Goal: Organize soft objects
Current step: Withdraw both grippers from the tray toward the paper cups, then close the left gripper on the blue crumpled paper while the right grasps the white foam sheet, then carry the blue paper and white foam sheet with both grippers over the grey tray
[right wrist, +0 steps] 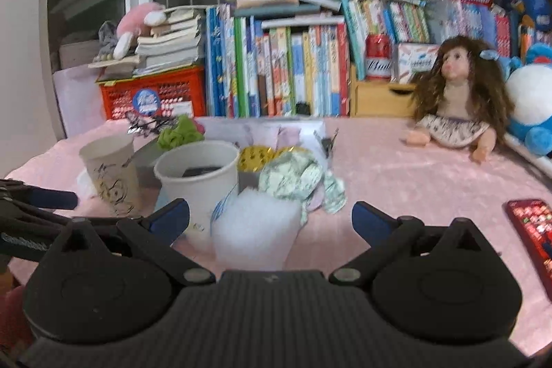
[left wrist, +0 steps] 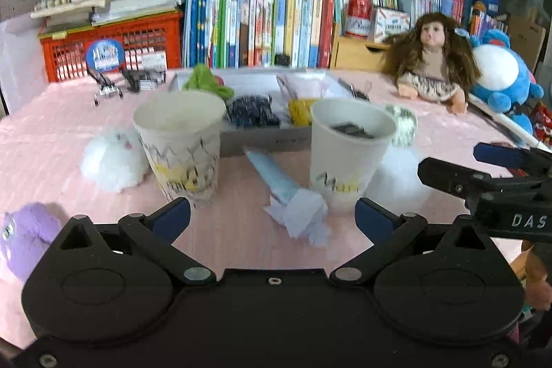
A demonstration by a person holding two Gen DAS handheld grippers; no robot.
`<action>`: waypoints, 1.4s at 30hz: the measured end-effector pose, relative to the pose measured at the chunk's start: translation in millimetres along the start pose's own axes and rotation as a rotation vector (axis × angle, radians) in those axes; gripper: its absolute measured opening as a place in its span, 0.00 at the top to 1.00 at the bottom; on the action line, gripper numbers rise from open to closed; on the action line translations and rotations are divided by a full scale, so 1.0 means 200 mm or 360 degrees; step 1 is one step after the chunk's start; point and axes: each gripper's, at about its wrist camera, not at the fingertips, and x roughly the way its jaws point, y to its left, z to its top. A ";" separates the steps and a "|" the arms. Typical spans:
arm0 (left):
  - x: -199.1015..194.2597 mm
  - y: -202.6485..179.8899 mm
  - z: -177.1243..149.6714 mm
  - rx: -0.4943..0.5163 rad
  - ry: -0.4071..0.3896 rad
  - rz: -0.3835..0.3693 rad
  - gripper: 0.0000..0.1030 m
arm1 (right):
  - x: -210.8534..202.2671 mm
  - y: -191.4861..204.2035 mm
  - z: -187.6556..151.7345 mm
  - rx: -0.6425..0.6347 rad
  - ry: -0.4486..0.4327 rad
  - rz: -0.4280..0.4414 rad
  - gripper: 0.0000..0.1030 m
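My left gripper (left wrist: pixel 272 216) is open, low over the pink tablecloth. A crumpled white paper wad (left wrist: pixel 300 216) on a pale blue tube lies between its fingers, untouched. Two paper cups stand just beyond: a patterned one (left wrist: pixel 179 143) and a whiter one (left wrist: pixel 348 147) with dark clips inside. A white fluffy toy (left wrist: pixel 114 161) lies left of the cups and a purple plush (left wrist: pixel 24 237) at the near left. My right gripper (right wrist: pixel 270 218) is open too, with a white fluffy lump (right wrist: pixel 255 230) between its fingers, apart from both pads. A crumpled pale green cloth (right wrist: pixel 300 178) lies behind that lump.
A grey tray (left wrist: pixel 262 137) behind the cups holds green, dark blue and yellow soft items. A long-haired doll (right wrist: pixel 455 99) and a blue plush (left wrist: pixel 500 75) sit at the back right. A red phone (right wrist: pixel 531 230) lies near the right edge. Books and an orange crate (left wrist: pixel 114 47) line the back.
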 end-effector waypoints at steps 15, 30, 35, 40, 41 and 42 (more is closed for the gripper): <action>0.12 -0.06 -0.06 -0.0033 0.0048 -0.0036 0.45 | 0.13 0.02 -0.03 0.0097 0.0177 0.0074 0.28; 0.09 -0.04 -0.03 -0.0107 0.0043 -0.0103 0.74 | 0.09 0.05 -0.04 0.0032 0.0226 -0.0027 0.45; 0.03 -0.05 -0.04 -0.0037 0.0006 -0.0085 0.69 | 0.04 0.02 -0.03 0.0052 0.0221 -0.0058 0.44; 0.04 -0.06 -0.07 -0.0019 0.0022 -0.0067 0.57 | 0.04 0.01 -0.05 0.0044 0.0215 -0.0112 0.38; 0.05 -0.06 -0.07 -0.0023 0.0027 -0.0069 0.54 | 0.04 0.01 -0.05 0.0042 0.0214 -0.0117 0.32; 0.05 -0.06 -0.08 -0.0024 0.0031 -0.0067 0.52 | 0.04 0.01 -0.05 0.0037 0.0211 -0.0119 0.30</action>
